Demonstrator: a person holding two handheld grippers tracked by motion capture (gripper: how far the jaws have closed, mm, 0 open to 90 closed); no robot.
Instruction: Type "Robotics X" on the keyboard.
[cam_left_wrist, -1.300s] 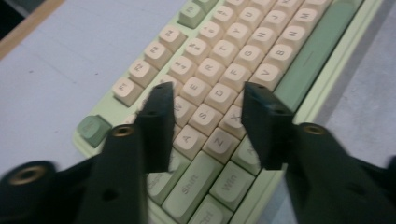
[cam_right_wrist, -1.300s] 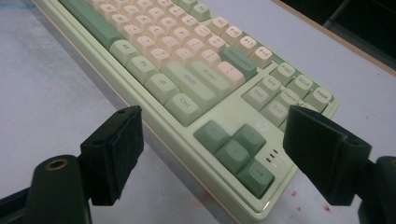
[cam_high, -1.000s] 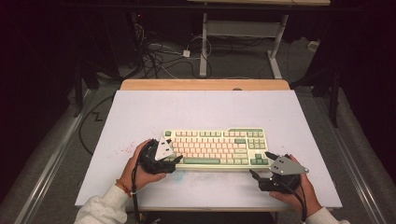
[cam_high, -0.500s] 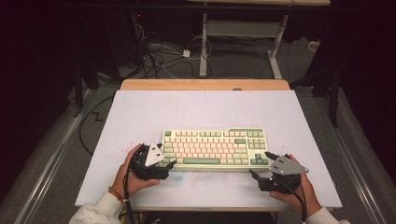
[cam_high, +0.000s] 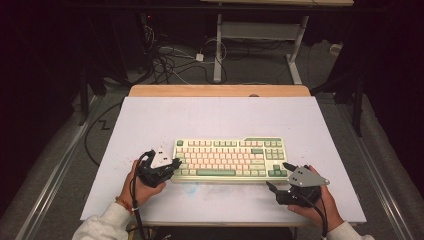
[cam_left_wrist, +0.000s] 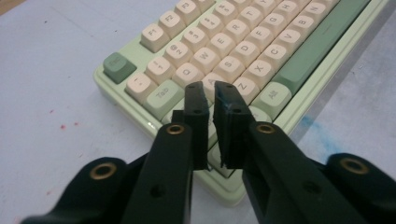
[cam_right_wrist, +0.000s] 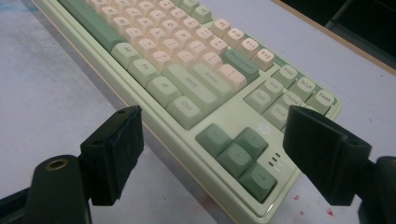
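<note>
Pale-green keyboard: a long rectangular plastic keyboard with cream and green keycaps (cam_high: 230, 159) lies flat on the white tabletop (cam_high: 210, 117), between the two claws.
Left claw (cam_left_wrist: 211, 93): its jaws have just been closing and now stand nearly together, with a thin gap and nothing between them; a second ago they stood wide at the same corner.
Tips: they hang over the keys by Tab, at the keyboard's left end.
Meaning: probably a closed tip readied to press a key.
Right claw (cam_right_wrist: 212, 154): jaws wide, holding nothing, just off the keyboard's arrow-key corner.
Long axis: runs from one claw to the other.
Facing: space-bar edge towards the person, function row away.
</note>
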